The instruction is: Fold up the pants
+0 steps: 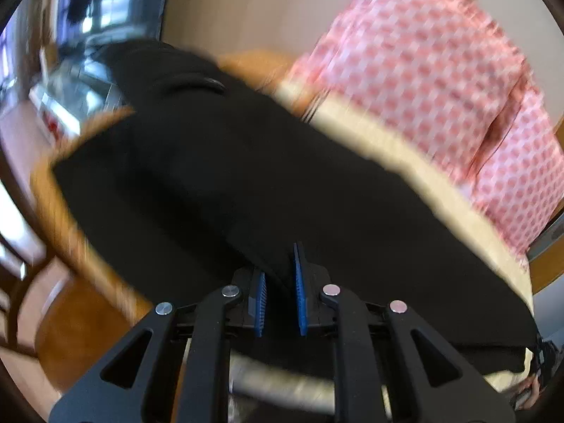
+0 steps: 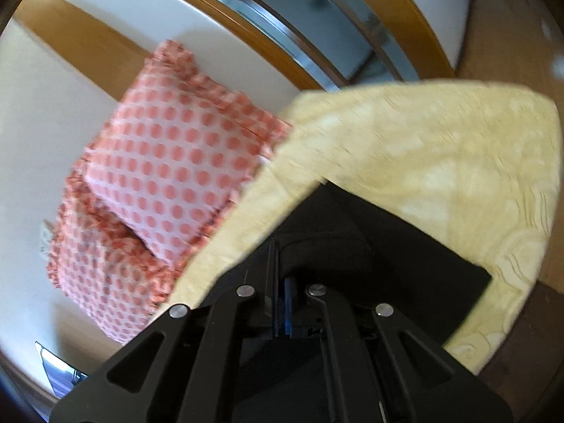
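Note:
The black pants (image 1: 225, 162) lie spread over a cream bedspread (image 1: 416, 176), blurred by motion. My left gripper (image 1: 280, 275) has its blue pads close together on a fold of the pants' near edge. In the right wrist view the pants (image 2: 380, 264) show as a black folded piece on the cream bedspread (image 2: 440, 148). My right gripper (image 2: 282, 282) is shut on the pants' edge, the cloth pinched between its fingers.
Two pink polka-dot pillows (image 2: 165, 176) lie at the head of the bed, also seen in the left wrist view (image 1: 433, 81). A wooden bed frame (image 1: 67, 232) runs along the left. A wooden-framed window (image 2: 282, 24) is behind the bed.

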Motion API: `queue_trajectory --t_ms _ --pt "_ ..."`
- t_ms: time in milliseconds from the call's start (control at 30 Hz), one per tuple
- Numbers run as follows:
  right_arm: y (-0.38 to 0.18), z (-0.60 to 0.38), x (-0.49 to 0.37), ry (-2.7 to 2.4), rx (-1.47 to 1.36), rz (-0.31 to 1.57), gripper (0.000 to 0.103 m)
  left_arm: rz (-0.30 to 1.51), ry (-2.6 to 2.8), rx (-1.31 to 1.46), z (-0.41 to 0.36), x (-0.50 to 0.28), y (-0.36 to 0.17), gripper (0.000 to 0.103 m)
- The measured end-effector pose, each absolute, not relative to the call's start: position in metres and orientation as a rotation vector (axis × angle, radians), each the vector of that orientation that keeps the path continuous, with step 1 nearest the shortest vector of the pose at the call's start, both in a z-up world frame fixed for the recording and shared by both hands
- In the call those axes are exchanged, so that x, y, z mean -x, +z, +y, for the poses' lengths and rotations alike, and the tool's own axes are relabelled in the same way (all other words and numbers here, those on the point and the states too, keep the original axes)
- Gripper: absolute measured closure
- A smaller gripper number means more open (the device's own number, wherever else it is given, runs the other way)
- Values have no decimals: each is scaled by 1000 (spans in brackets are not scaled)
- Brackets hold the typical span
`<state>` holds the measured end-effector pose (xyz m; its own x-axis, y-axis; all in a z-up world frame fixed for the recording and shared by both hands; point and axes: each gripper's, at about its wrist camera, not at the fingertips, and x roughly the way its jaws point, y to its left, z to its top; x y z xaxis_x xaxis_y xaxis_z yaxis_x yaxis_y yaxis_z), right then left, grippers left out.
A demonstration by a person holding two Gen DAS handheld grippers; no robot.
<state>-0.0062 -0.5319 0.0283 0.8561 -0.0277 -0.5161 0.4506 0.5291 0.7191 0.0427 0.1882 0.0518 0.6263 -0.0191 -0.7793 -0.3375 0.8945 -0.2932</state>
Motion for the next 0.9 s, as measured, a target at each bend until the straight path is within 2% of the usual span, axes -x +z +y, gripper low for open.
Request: queue_trajectory --t_ms 367,500,667,700,733,767,800,833,867,900 --pt "22 -535 40 -346 -1007 482 101 844 157 415 185 -22 49 89" --pt "-3 -537 53 -389 -1048 537 101 858 118 427 191 -18 41 90" --pt "9 -520 61 -442 -947 552 101 841 107 379 187 -9 42 90" --pt "11 -518 63 -450 -927 559 98 839 99 381 189 -7 42 89" --pt "15 -516 65 -477 -902 566 94 836 90 385 191 -5 41 88" --pt "20 -514 68 -512 -874 562 75 832 79 394 193 -2 41 88" --pt "23 -514 73 -533 -865 546 37 826 62 403 196 1 42 86" --pt "29 -514 79 -558 -861 507 23 821 55 403 197 4 44 83" --pt "32 -515 82 -565 -858 481 17 812 52 401 198 7 46 81" --pt "34 -517 82 -568 -854 477 20 796 57 394 199 12 50 76"
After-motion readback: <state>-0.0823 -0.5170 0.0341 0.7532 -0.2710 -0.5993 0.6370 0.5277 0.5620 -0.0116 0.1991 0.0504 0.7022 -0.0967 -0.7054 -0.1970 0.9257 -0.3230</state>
